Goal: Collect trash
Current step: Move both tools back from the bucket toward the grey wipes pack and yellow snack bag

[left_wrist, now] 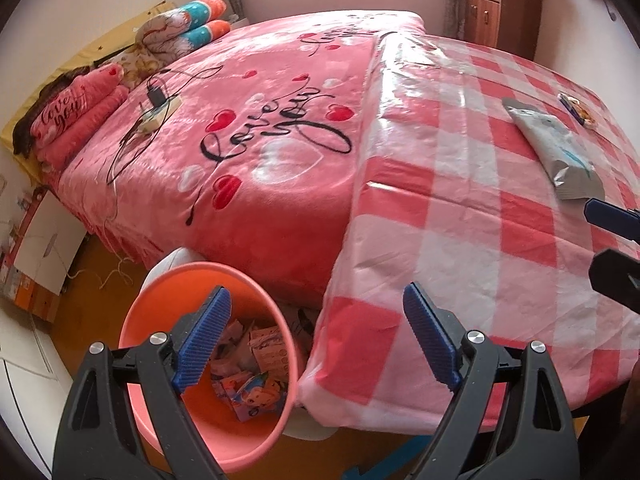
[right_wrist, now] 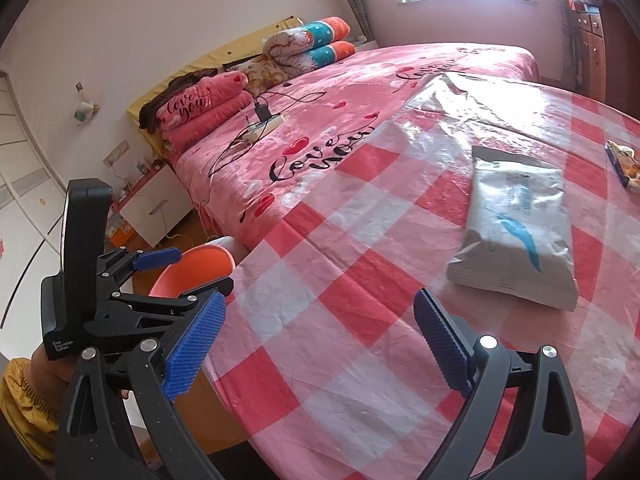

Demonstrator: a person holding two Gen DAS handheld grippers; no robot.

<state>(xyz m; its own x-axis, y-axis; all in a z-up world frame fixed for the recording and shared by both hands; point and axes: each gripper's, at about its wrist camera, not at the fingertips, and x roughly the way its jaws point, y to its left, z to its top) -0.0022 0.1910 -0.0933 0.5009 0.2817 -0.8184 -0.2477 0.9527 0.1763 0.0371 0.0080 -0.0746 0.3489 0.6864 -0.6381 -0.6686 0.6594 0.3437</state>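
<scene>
An orange bin (left_wrist: 160,312) stands on the floor by the table's corner and holds several crumpled wrappers (left_wrist: 256,380). My left gripper (left_wrist: 316,336) hangs open and empty over the gap between bin and table. A silver-grey packet (right_wrist: 516,232) lies flat on the red-and-white checked tablecloth (right_wrist: 360,280), ahead and to the right of my open, empty right gripper (right_wrist: 320,340). A small colourful wrapper (right_wrist: 624,164) lies farther right near the table's edge. In the left wrist view the packet (left_wrist: 560,148) and the small wrapper (left_wrist: 578,108) lie at the far right.
A bed with a pink "Love you" blanket (left_wrist: 248,120) runs along the table's far side, with a power strip and cables (left_wrist: 156,112) on it. Folded quilts and pillows (right_wrist: 304,48) sit at its head. A wooden cabinet (left_wrist: 500,8) stands by the window. A hand in a yellow sleeve (right_wrist: 28,400) holds the left gripper.
</scene>
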